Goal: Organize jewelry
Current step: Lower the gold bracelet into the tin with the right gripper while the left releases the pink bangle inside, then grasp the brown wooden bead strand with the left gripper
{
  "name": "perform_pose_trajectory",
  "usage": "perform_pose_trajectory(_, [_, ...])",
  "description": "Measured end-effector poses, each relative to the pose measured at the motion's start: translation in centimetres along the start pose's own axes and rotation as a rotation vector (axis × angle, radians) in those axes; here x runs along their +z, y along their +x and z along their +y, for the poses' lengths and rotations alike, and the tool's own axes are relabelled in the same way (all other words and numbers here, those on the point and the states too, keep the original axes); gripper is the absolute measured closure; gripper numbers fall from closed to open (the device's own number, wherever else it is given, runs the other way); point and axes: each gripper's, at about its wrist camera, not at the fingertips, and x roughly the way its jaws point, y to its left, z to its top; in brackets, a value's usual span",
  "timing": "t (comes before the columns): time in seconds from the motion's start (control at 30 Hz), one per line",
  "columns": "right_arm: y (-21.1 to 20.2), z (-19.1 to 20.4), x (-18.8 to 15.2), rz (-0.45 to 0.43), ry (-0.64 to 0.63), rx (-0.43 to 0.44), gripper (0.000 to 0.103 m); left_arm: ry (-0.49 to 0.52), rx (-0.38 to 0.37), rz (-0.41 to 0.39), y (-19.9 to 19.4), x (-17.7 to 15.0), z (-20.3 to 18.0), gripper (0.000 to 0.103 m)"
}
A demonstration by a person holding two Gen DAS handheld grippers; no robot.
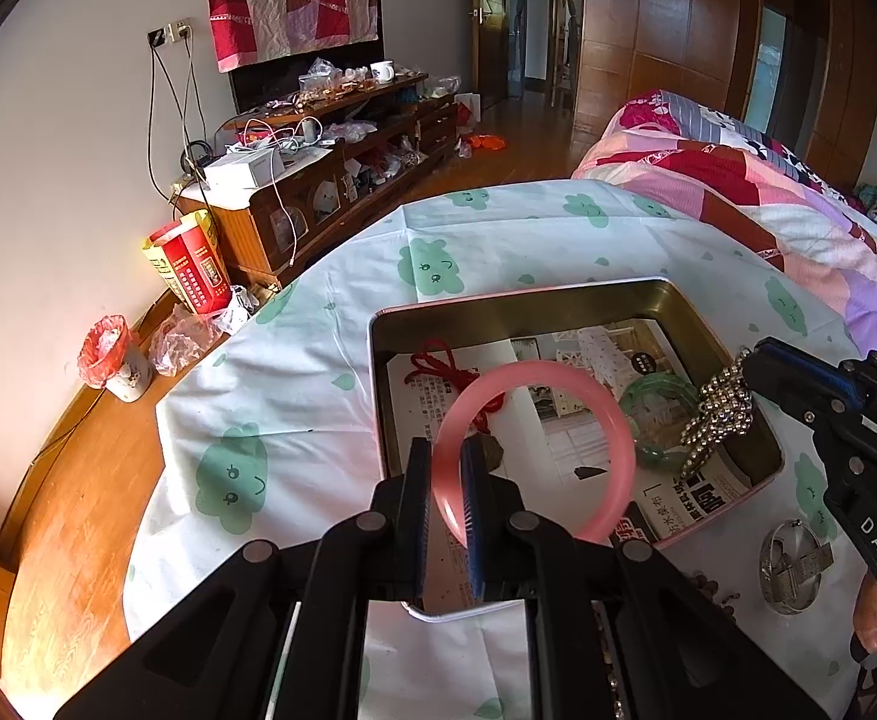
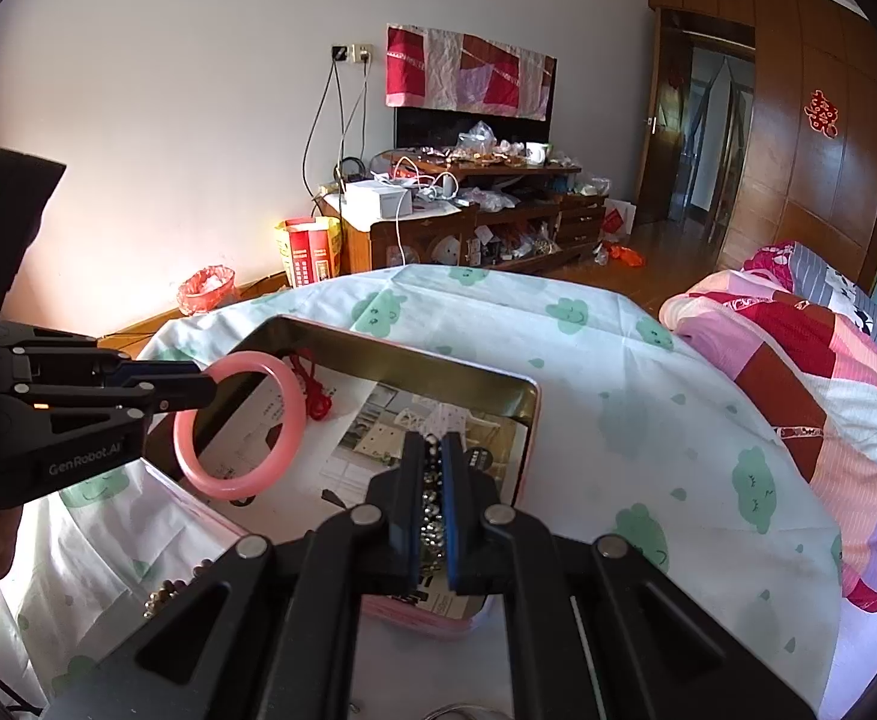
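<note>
Left claw (image 1: pixel 447 483) pinches the pink bangle (image 1: pixel 534 450) over the tin (image 1: pixel 378 396); right claw (image 2: pixel 432 468) pinches the beaded chain (image 1: pixel 717 414) above its right side.

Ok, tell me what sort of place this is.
Most likely a bedroom in a home. A bed with a patchwork quilt stands beside the cloth-covered table, a cluttered wooden TV cabinet lines the far wall, and wooden wardrobe doors carry a red paper decoration.
</note>
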Motion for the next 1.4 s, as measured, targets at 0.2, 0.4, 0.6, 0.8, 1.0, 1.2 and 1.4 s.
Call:
perform_pose_trajectory(0.2, [0.3,0.0,-0.5,0.016,-0.002,-0.013,0.066,-0.036,0.007,-0.002,-0.3,-0.2,0.4,0.047])
perform_pose_trajectory(0.4, [-0.7,-0.5,-1.5,0.019,0.021,-0.025,0.045,-0.081,-0.004,-0.038,-2.2,-1.5,1.1,0.033])
perform_pose_trajectory(0.6, [-3.0,-1.2,-3.4,0.033,0.041,-0.062,0.042,-0.112,0.011,-0.062,-4.2,-4.9,1.0,0.033])
perform_pose_trajectory(0.8, [-4.8,-2.1,-6.7,0.058,0.087,-0.101,0.035,-0.109,-0.008,-0.051,-4.5,-8.3,-0.4,0.033])
perform_pose_trajectory(1.0, [-5.6,-2.8,-9.7,0.088,0.125,-0.132,0.035,-0.076,-0.034,-0.016,-3.2,-8.8,-2.3,0.033])
perform_pose_trajectory(1.2, [-5.4,-3.1,-10.5,0.091,0.141,-0.149,0.033,-0.041,-0.055,-0.003,-2.3,-8.1,-3.9,0.033])
perform_pose_trajectory(1.4, [-5.1,-3.1,-11.2,0.098,0.143,-0.145,0.033,-0.022,-0.078,0.018,-0.8,-8.1,-4.7,0.038])
